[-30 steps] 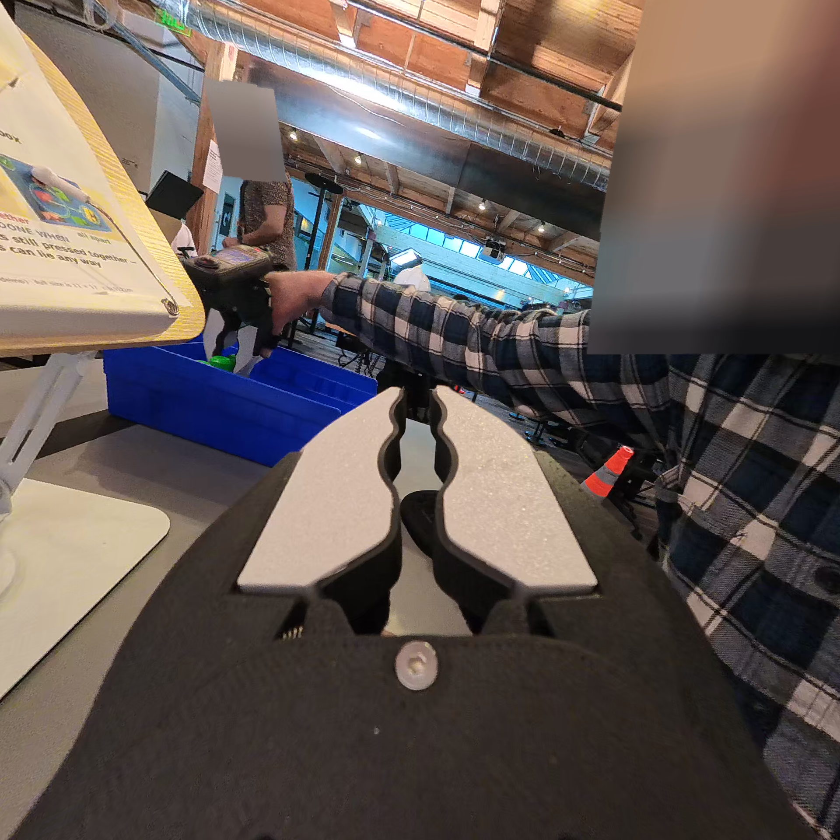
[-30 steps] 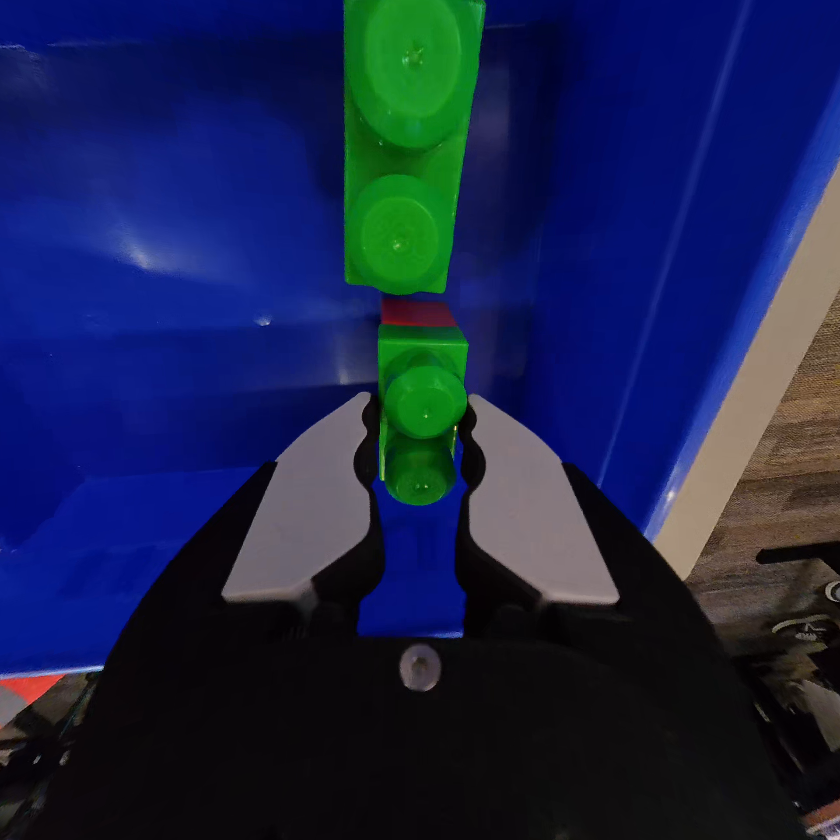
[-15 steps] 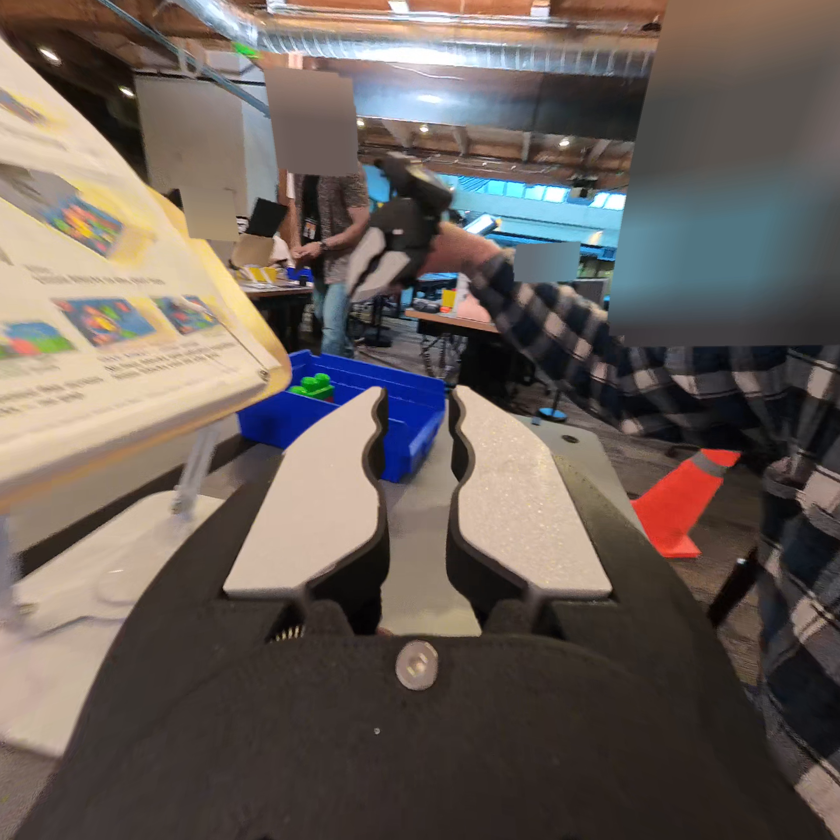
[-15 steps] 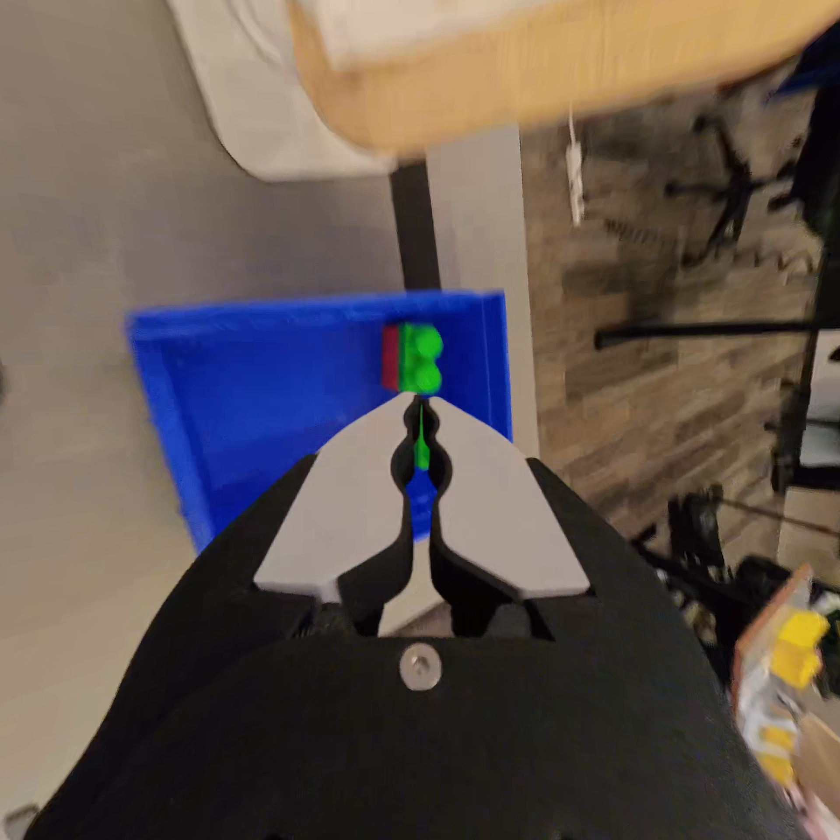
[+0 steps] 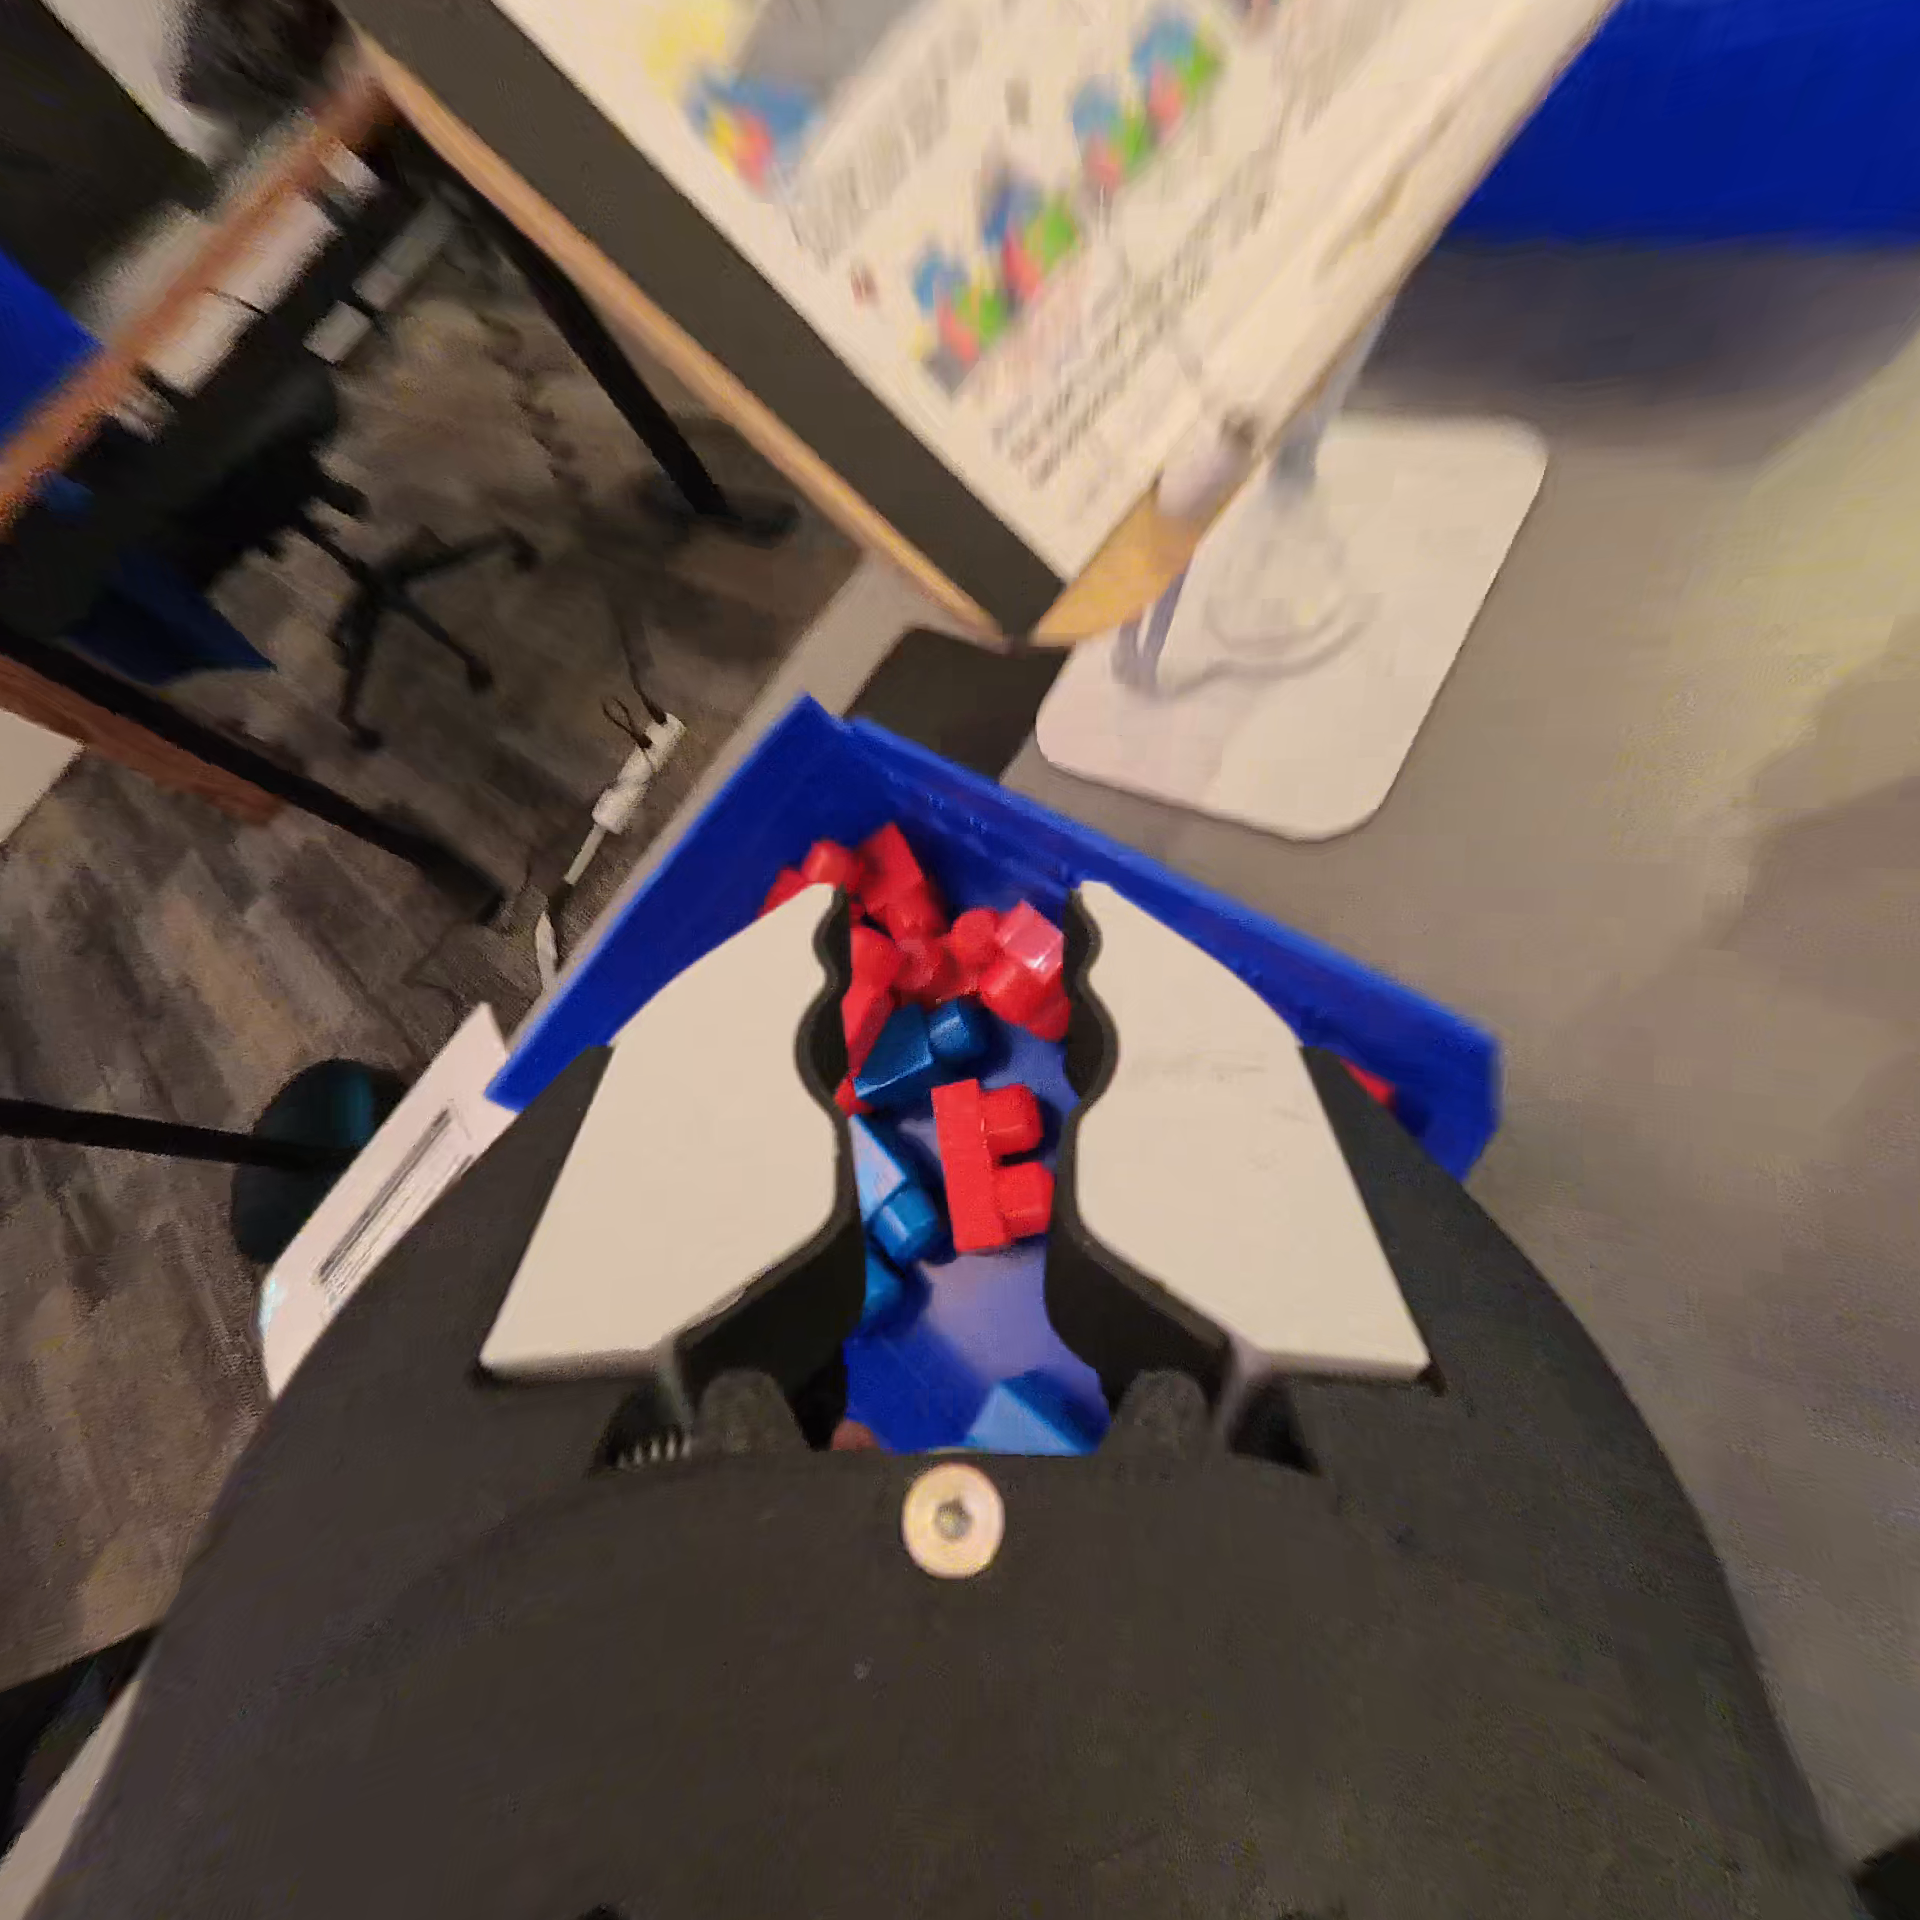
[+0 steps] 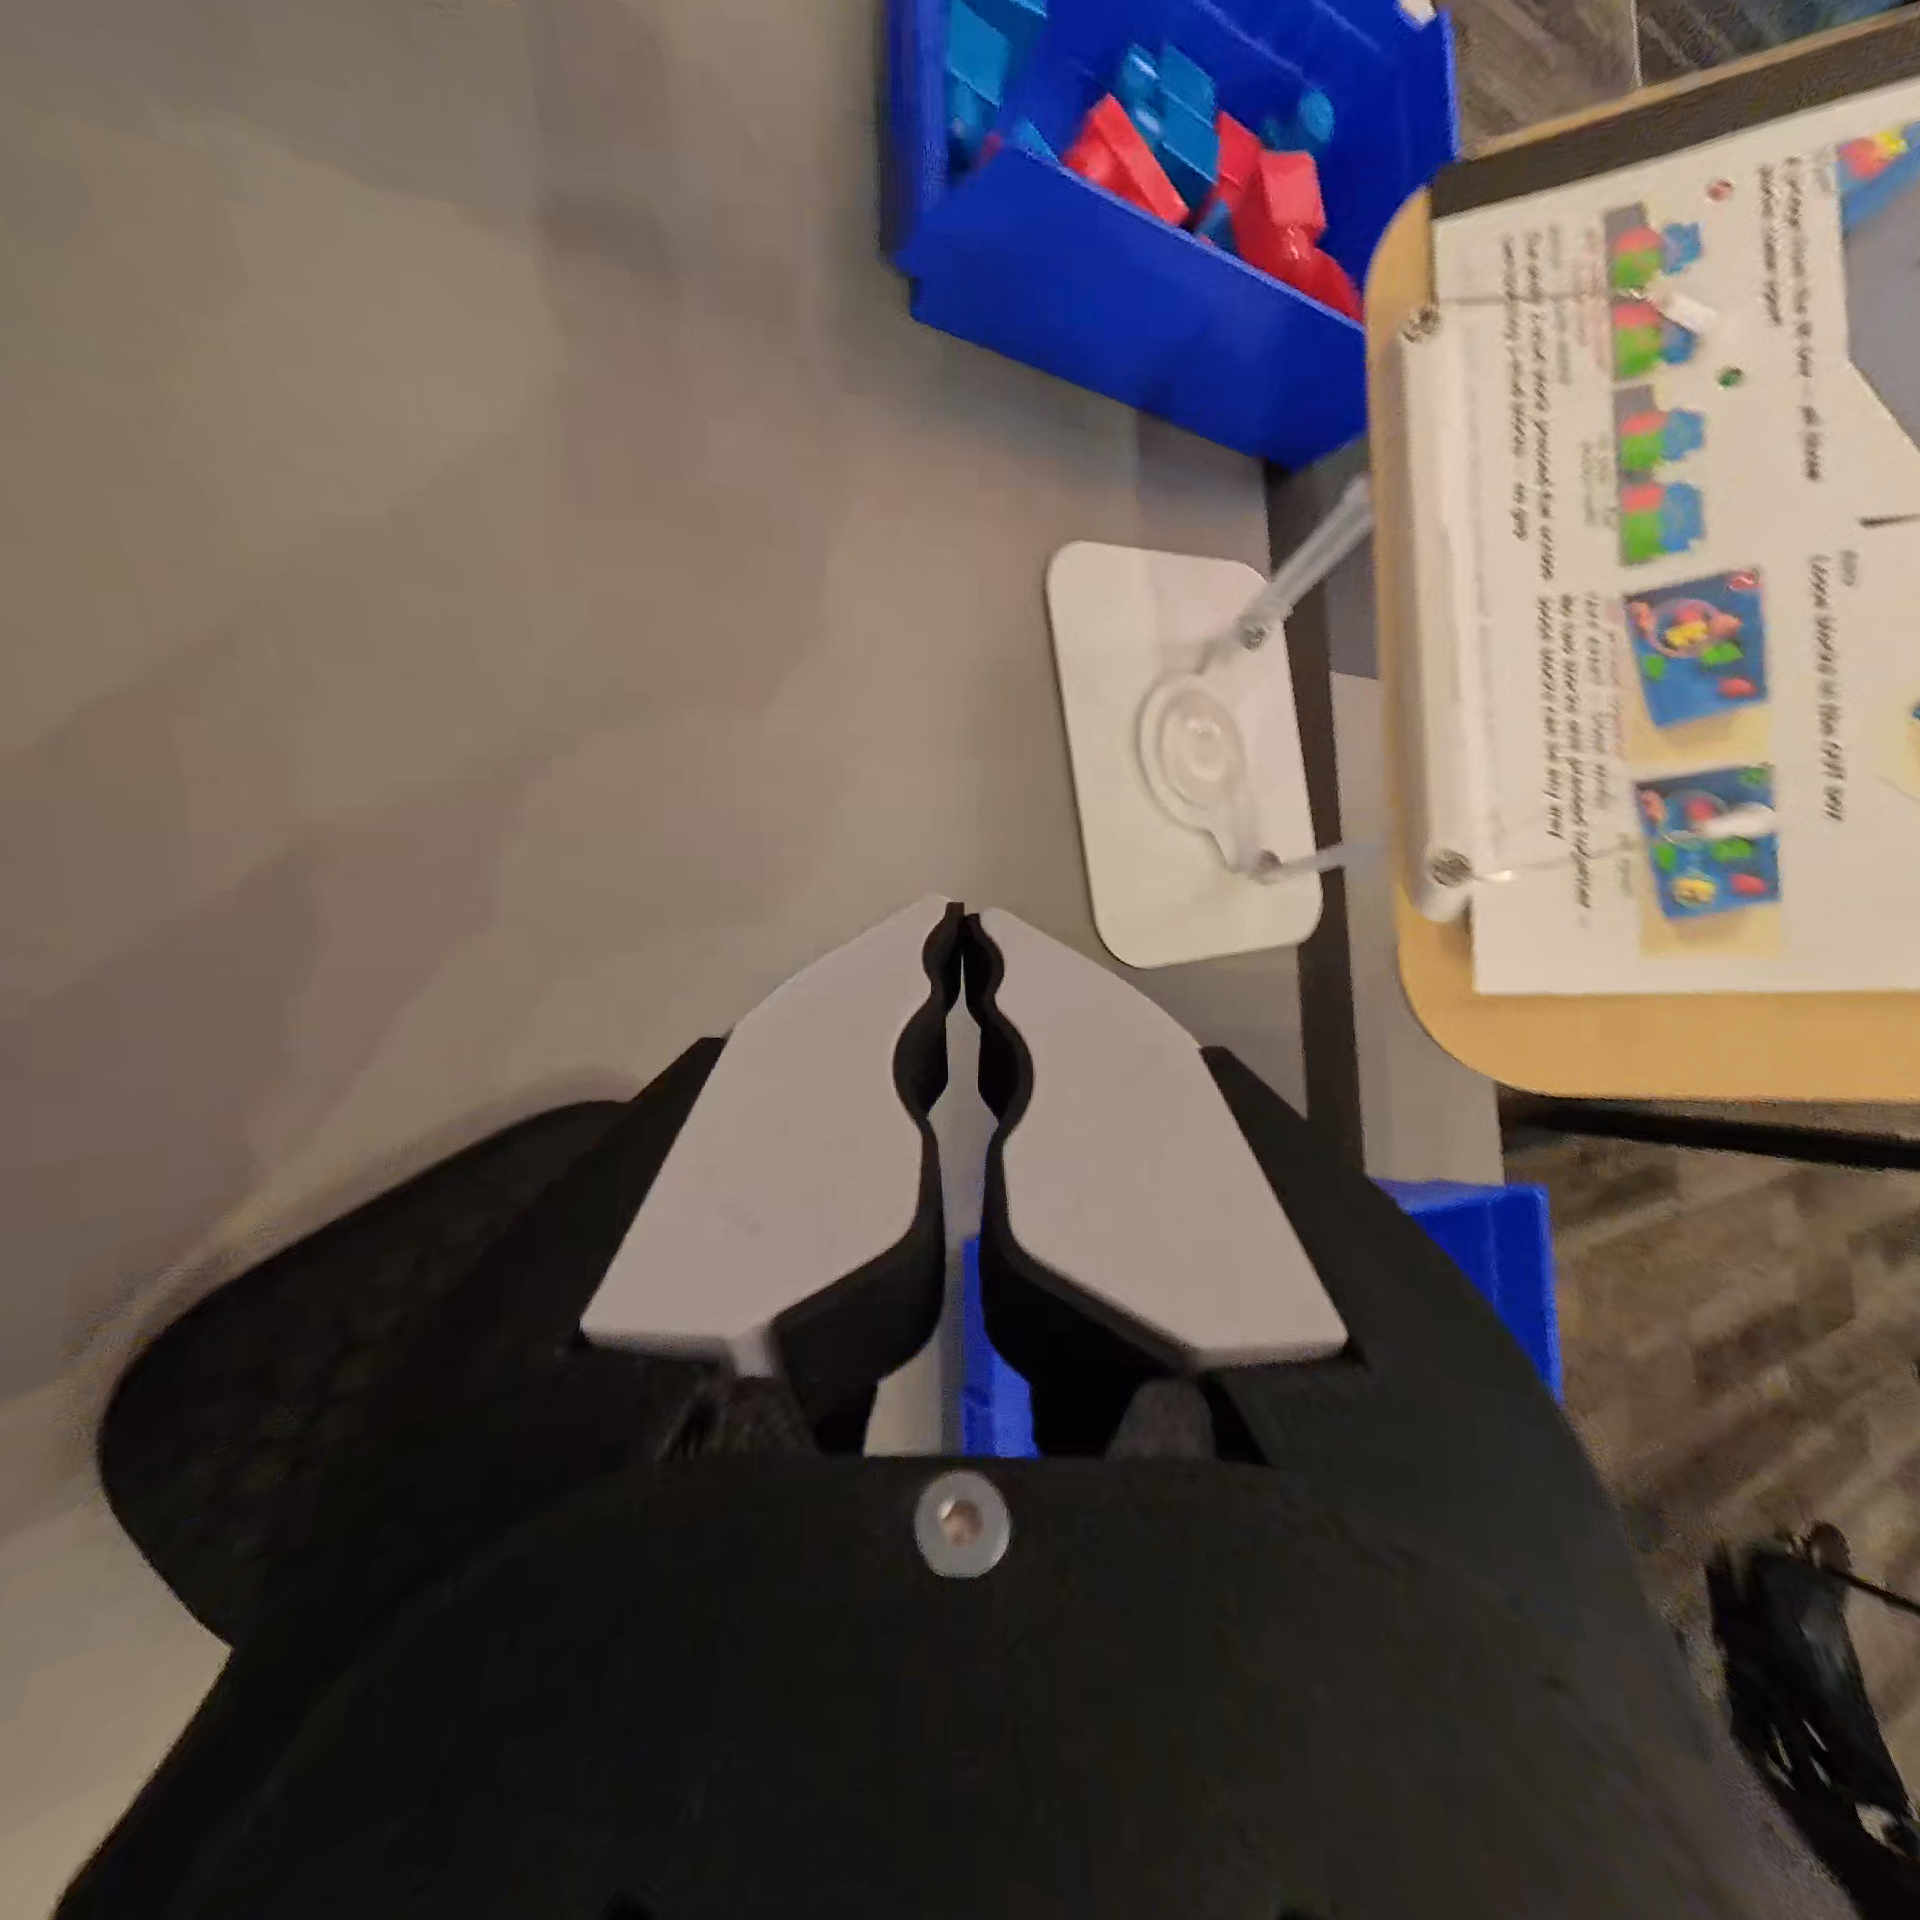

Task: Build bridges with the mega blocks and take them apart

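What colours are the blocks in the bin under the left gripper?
Red and blue blocks, lying in a blue bin; the left wrist view shows them best.

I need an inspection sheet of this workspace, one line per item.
Surface: grey table, mostly bare.
Job's things: red and blue blocks loose in a blue bin; second blue bin at the table edge.
Clutter: instruction sheet on a clipboard on a white stand.
Grippers: left hand-held gripper open above the blocks, holding nothing; right hand-held gripper shut, empty.
Cables: a white plug on the floor.
Surroundings: office chair, patterned floor.
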`<state>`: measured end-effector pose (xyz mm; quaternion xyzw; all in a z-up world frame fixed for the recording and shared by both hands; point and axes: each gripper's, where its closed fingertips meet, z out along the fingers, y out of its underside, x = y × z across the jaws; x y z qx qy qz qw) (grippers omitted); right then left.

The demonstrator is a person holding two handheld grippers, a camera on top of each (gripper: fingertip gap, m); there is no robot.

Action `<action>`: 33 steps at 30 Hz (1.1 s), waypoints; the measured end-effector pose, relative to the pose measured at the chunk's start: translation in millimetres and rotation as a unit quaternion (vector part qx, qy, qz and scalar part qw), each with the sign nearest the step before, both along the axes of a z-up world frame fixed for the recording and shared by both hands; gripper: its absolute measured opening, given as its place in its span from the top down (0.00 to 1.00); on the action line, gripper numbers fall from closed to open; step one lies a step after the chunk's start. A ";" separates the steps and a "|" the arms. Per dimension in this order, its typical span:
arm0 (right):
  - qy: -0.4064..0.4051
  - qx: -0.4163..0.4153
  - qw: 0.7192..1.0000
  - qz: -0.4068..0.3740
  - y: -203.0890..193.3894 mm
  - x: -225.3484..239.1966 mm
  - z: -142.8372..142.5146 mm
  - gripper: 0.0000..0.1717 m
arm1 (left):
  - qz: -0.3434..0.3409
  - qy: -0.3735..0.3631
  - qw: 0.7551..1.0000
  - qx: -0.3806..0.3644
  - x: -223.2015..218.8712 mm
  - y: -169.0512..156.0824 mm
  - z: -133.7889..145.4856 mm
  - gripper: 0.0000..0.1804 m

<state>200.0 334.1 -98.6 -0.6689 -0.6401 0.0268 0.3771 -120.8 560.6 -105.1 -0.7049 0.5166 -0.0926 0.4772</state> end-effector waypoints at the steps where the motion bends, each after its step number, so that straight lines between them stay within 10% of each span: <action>1: 0.004 -0.005 1.000 0.006 -7.1 -4.5 -3.6 1.00 | -0.010 0.036 0.999 -0.014 2.8 18.1 -20.2 0.76; 9: 0.017 -0.046 0.999 0.011 -33.8 -13.9 -30.1 1.00 | -0.025 0.306 0.944 -0.121 -15.4 107.1 -148.9 0.72; 17: 0.023 -0.045 0.999 0.020 -24.8 -25.9 -36.8 1.00 | -0.011 0.316 0.940 -0.130 -24.0 114.5 -148.3 0.78; 24: 0.088 -0.057 0.994 -0.022 -11.5 -9.4 -45.6 1.00 | -0.174 0.207 0.959 -0.085 58.0 -57.0 -57.8 0.78; 28: 0.104 -0.055 0.993 -0.021 -12.9 -16.7 -42.9 1.00 | -0.270 0.267 0.922 -0.073 128.2 -166.4 -97.0 0.78; 33: 0.090 -0.055 0.994 -0.014 -30.4 -25.5 -42.3 1.00 | -0.300 0.289 0.897 -0.149 162.7 -205.7 -161.1 0.78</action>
